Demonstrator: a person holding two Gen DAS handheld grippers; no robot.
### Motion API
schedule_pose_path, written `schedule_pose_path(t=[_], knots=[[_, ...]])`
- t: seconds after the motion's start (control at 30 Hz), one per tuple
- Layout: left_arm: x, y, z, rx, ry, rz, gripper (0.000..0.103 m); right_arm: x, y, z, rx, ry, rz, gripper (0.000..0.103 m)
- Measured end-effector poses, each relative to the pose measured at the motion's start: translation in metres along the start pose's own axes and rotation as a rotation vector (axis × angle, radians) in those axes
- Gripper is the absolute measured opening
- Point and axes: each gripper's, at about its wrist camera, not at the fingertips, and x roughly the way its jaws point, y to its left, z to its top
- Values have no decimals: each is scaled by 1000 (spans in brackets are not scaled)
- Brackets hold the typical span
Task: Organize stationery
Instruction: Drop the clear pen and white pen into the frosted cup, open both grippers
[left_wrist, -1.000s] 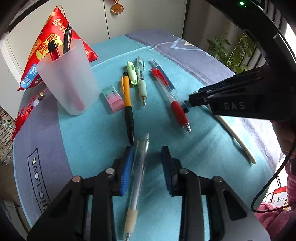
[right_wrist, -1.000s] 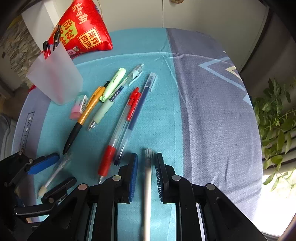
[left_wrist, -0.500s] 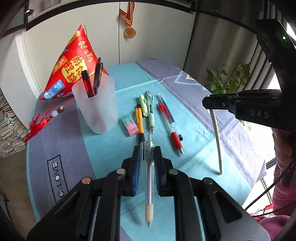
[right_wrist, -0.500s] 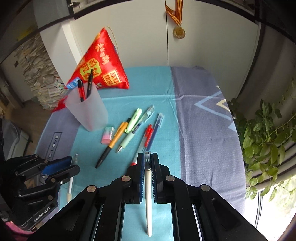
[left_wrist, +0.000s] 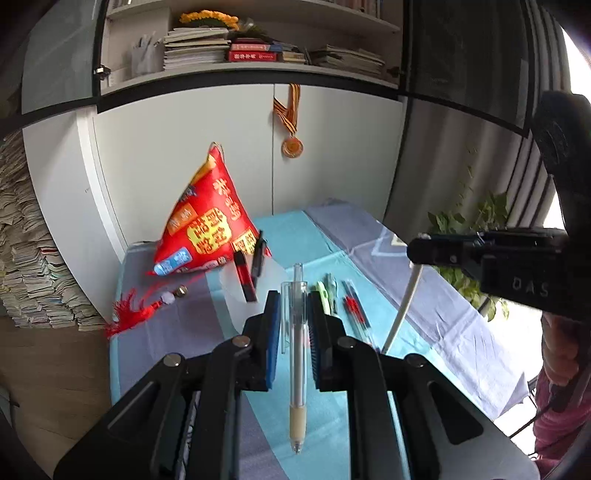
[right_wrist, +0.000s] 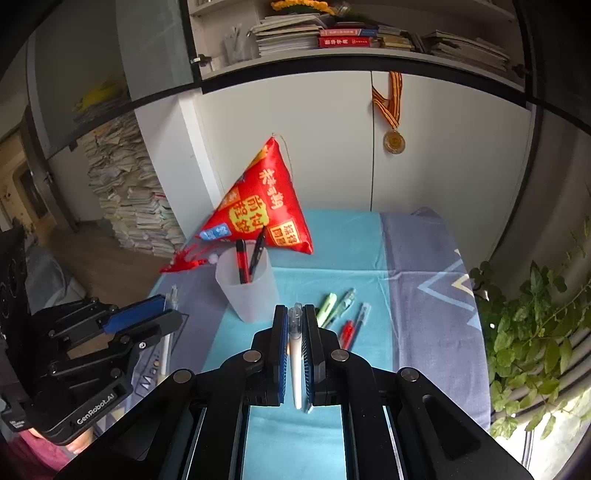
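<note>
Black left gripper (right_wrist: 144, 317) — "GenRobot.AI" | right gripper (left_wrist: 415, 251) — "DAS"

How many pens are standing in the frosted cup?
2: a red pen on the left and a black pen beside it, both poking out of the cup. Shorter ones might hide inside.

I think I am working in a home, probably a study corner. Behind my table (right_wrist: 417, 280) with its blue patterned cloth stands a white cabinet (right_wrist: 325, 147) with a medal (right_wrist: 393, 141) hanging on its door, and a shelf (right_wrist: 369, 37) of stacked books above. Tall paper piles (right_wrist: 129, 192) stand on the wooden floor, and a leafy plant (right_wrist: 532, 332) grows beside what seems a window.
</note>
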Motion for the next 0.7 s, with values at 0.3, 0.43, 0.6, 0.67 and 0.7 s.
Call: schedule_pose_path(t=[0.3, 0.43, 0.6, 0.67, 0.7], knots=[[33, 34, 54, -120, -107, 84, 13, 6, 14, 29, 20, -40, 44, 8], [49, 39, 65, -152, -166, 119, 13, 13, 14, 38, 34, -36, 46, 8], [67, 49, 61, -204, -203, 145, 13, 22, 15, 51, 50, -46, 54, 8], [72, 52, 55, -211, -203, 166, 13, 25, 16, 57, 54, -55, 63, 8], [75, 55, 52, -219, -203, 164, 13, 27, 17, 61, 54, -59, 65, 8]])
